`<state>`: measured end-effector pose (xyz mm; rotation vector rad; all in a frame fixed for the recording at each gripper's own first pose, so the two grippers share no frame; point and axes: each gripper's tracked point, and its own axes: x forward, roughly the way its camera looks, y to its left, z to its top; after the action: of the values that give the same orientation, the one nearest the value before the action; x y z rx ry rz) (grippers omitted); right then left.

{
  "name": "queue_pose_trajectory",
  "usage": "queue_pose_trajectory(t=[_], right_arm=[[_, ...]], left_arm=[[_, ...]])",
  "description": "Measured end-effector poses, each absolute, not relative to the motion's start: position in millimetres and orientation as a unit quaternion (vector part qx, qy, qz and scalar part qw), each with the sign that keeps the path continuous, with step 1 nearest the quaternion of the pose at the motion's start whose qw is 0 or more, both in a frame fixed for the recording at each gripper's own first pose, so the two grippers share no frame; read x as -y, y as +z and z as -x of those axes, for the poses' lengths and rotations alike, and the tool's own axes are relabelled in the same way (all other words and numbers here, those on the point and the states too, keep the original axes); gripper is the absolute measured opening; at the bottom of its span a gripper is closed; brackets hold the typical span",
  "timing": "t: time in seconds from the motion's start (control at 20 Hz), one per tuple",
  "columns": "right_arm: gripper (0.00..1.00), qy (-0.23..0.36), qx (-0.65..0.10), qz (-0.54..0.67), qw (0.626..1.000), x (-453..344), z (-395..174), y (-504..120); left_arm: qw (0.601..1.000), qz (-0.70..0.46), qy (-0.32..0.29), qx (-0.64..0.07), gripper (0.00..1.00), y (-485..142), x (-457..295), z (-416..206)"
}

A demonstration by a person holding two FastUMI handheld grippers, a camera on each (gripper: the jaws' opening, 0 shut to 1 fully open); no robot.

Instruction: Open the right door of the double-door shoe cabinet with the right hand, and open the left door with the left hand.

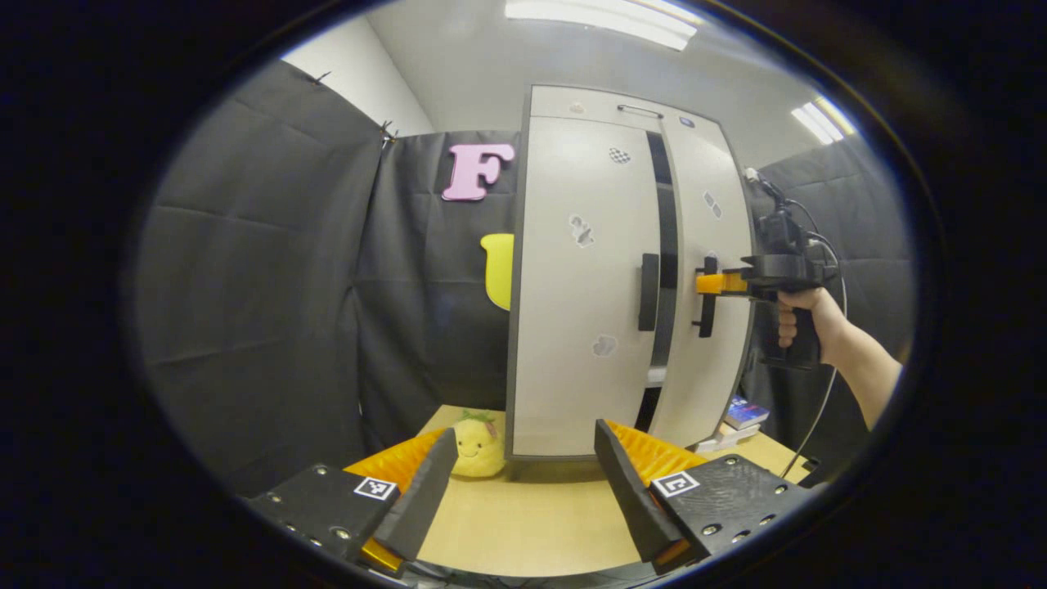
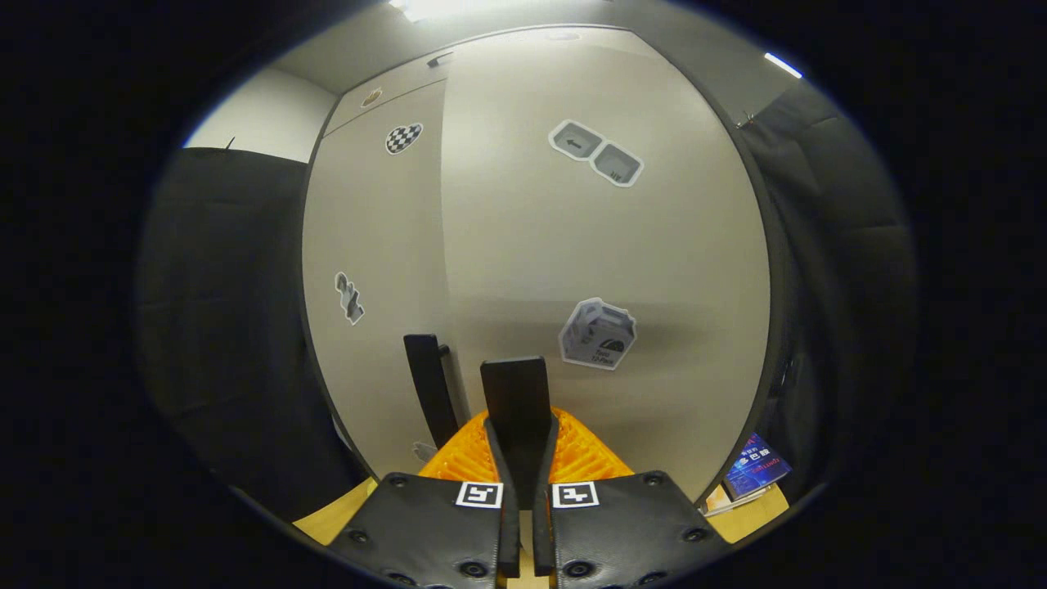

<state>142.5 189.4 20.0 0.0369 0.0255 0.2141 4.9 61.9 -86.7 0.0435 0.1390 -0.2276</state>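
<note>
The tall pale-grey double-door shoe cabinet (image 1: 589,278) is standing at the centre right of the left gripper view, on a light wooden surface (image 1: 523,515). Its right door (image 1: 707,286) is sitting slightly ajar, a dark gap showing between it and the left door (image 1: 581,286), probably because the pull on it is under way.

The right gripper (image 1: 710,283) is reaching in from the right of that frame, its orange fingers closing on the right door's black vertical bar handle (image 1: 706,298). In the right gripper view the handle (image 2: 517,405) is running up from between the fingers (image 2: 458,462), which are drawn narrow around it; that grip suits swinging the door outward. The hand (image 1: 806,323) is gripping the tool's pistol grip with the forearm coming from the lower right, holding the tool level at handle height.

The left door's own black bar handle (image 1: 649,292) is standing free. The left gripper (image 1: 523,483) is hanging back low in its own view, fingers spread wide and empty, aimed toward the cabinet base, seemingly waiting for its turn. A yellow plush toy (image 1: 477,446) is sitting beside the cabinet's lower left corner.
</note>
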Motion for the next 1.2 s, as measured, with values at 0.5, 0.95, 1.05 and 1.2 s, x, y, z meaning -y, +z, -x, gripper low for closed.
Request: queue_pose_trajectory(t=[0.5, 0.95, 1.05, 1.2], right_arm=[[0.08, 0.123, -0.024, -0.023, 0.992, -162, -96, 17], [0.08, 0.09, -0.014, -0.049, 0.995, -103, -45, 16], [0.08, 0.077, -0.01, -0.053, 0.996, -88, -37, 17], [0.07, 0.056, -0.01, -0.059, 0.997, -69, -32, 16]], left_arm=[[0.983, 0.001, -0.17, -0.072, 0.97, -87, -9, -10], [0.974, 0.013, -0.207, -0.09, 0.98, -102, 25, -9], [0.97, 0.041, -0.218, -0.097, 0.97, -102, 34, -6], [0.968, 0.046, -0.227, -0.098, 0.96, -104, 38, -6]])
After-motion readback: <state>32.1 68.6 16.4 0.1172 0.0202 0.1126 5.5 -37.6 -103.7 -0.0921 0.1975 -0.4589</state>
